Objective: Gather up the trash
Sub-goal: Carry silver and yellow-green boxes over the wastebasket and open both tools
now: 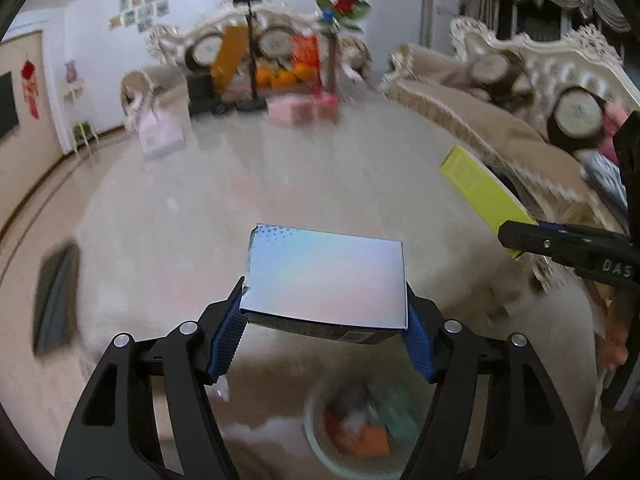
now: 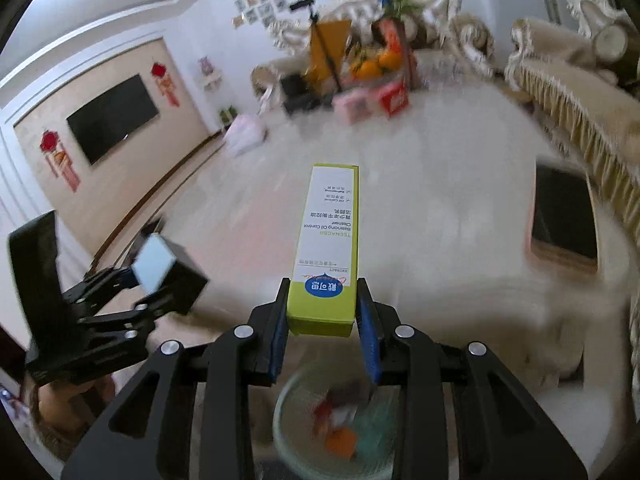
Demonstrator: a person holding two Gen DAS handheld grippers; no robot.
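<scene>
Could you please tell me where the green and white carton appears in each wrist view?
Left wrist view: green and white carton at the right edge, held by the other claw.
Right wrist view: carton centre, between the claw's pads.
Shared landmark: the bin below both.

green carton (image 2: 326, 248) reads "teenager balancing oil control cleanser".
</scene>
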